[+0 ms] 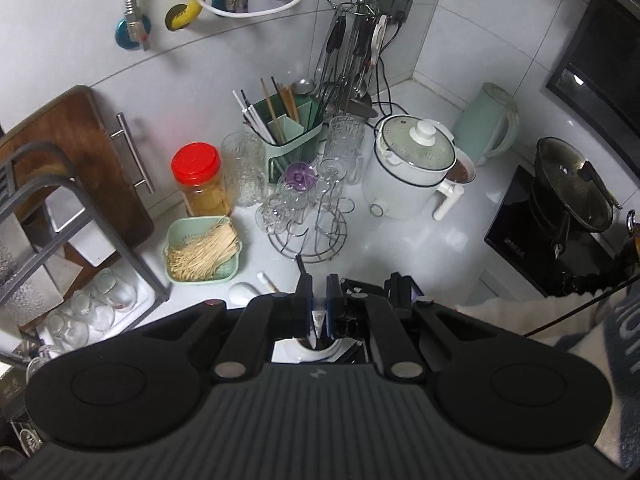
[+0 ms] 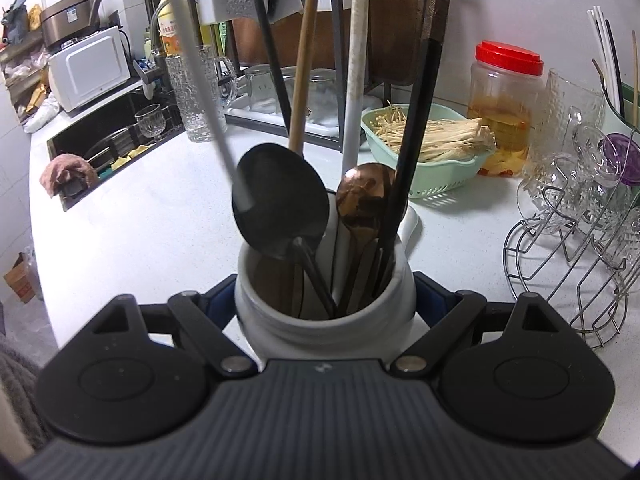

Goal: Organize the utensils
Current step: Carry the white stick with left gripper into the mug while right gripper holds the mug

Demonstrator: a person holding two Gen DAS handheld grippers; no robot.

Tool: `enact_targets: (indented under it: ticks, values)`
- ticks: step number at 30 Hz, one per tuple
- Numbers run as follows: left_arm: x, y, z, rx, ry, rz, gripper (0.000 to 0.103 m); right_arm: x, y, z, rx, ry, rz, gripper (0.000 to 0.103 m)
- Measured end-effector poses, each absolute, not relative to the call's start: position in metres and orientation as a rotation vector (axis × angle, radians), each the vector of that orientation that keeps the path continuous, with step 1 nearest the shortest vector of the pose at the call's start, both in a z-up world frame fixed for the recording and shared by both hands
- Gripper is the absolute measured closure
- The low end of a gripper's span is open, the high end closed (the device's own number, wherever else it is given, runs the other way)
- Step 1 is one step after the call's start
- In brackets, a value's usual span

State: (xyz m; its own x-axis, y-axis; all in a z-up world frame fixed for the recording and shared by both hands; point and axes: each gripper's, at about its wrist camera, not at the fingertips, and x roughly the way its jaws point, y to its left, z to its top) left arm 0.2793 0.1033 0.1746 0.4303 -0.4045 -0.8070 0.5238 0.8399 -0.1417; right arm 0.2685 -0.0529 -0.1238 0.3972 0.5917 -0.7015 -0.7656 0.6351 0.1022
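My right gripper (image 2: 326, 300) is shut on a white ceramic jar (image 2: 320, 320) standing on the counter, one pad against each side. Upright in the jar are a black spoon (image 2: 280, 204), a copper spoon (image 2: 362, 196), a wooden handle, a white handle and black chopsticks. My left gripper (image 1: 319, 286) hangs above the jar, shut on a thin white chopstick (image 1: 319, 322). In the right wrist view this white chopstick (image 2: 208, 100) is a blurred slanting streak whose lower end is in front of the black spoon. A green utensil caddy (image 1: 296, 136) with several chopsticks stands at the back of the counter.
A wire rack of glasses (image 1: 308, 216), a red-lidded jar (image 1: 198, 176) and a green basket of enoki mushrooms (image 1: 204, 252) stand in front of the caddy. A white cooker (image 1: 412, 168), a kettle (image 1: 486, 124) and a wok (image 1: 572, 192) are to the right. The sink (image 2: 104, 140) is at left.
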Motion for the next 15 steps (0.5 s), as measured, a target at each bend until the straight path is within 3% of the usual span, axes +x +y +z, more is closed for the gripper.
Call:
enact_targets:
  ticks: [15]
  values:
    - [0.316, 0.082, 0.077, 0.104, 1.112, -0.655, 0.095, 0.272, -0.054, -0.124, -0.253, 0.784, 0.885, 0.012]
